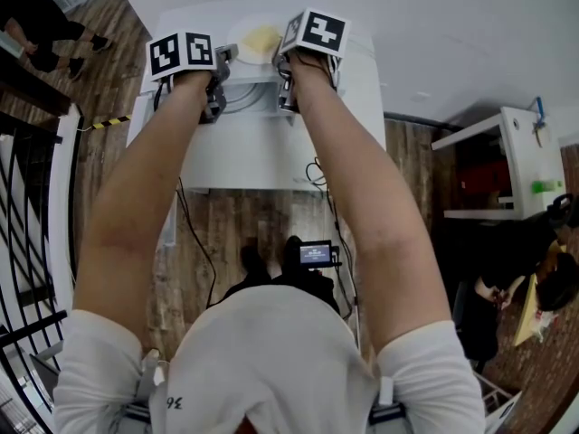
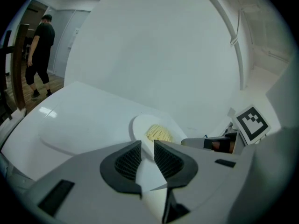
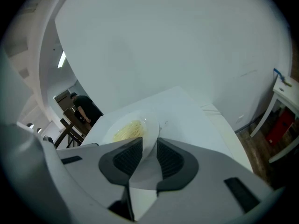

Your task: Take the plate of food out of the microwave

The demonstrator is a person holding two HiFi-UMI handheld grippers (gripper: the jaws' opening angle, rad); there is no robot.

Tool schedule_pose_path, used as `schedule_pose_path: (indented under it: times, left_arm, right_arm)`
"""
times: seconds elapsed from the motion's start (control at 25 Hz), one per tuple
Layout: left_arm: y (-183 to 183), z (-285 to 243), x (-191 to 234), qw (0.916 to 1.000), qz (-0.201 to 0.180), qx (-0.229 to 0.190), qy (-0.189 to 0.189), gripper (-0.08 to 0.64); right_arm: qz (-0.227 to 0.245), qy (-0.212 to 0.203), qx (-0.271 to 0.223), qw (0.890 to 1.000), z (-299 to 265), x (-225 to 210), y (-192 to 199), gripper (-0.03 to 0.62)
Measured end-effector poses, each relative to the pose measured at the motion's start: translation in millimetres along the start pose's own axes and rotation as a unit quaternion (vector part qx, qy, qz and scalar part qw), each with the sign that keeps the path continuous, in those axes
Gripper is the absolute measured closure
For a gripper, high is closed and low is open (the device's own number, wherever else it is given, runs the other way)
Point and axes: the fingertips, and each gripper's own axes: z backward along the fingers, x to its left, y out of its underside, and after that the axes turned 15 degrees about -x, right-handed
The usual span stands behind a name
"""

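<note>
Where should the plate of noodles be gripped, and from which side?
By its thin rim, from opposite sides: left gripper on the left edge, right gripper on the right. The plate is wide and shallow with noodles heaped mid-plate, so likely only the rim fits between jaws.

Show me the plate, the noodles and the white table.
plate [image 3: 150,139]: right gripper view, near rim.
noodles [image 2: 159,133]: left gripper view, middle of the heap.
white table [image 1: 262,156]: head view, bare top.

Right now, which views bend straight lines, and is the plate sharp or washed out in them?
Left gripper view and right gripper view: strong fisheye bending, dark rounded corners; the plate is sharp but low in contrast, white on a white table. Head view: milder bending, plate small and nearly washed out; wooden floor is dim.
</note>
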Motion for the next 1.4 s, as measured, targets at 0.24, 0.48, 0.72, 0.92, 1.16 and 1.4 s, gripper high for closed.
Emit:
schedule_pose_path:
  times: [0.24, 0.48, 0.72, 0.92, 1.16, 1.4]
  left_arm:
    - [-1.7, 0.2, -3.3, 0.9999, 0.001, -0.008, 0.015, 0.492]
    - [-9.3, 3.5, -2.0, 0.9995, -0.002, -0.023, 0.021, 0.492]
    - [-45.3, 17.3, -24.8, 0.9965, -0.024, -0.064, 0.049, 0.492]
    - [-70.0, 35.1, -54.3, 0.9919, -0.041, -0.09, 0.08, 0.494]
    - [-78.4, 60.1, -80.0, 0.9864, -0.061, -0.104, 0.111, 0.494]
    - [-73.1, 90.5, -105.5, 0.9801, -0.075, -0.118, 0.141, 0.494]
  right_arm:
    - [0.007, -0.005, -0.014, 1.0, 1.4, -1.5, -5.9, 0.517]
    - [0.011, -0.013, -0.034, 0.999, 4.3, 4.2, -16.9, 0.518]
    - [0.037, -0.036, -0.074, 0.996, 24.0, 18.7, -47.7, 0.518]
    - [0.047, -0.063, -0.1, 0.992, 46.0, 36.1, -67.2, 0.518]
    - [0.071, -0.109, -0.125, 0.984, 76.4, 54.4, -80.7, 0.518]
    - [0.074, -0.145, -0.149, 0.975, 115.8, 59.5, -87.3, 0.518]
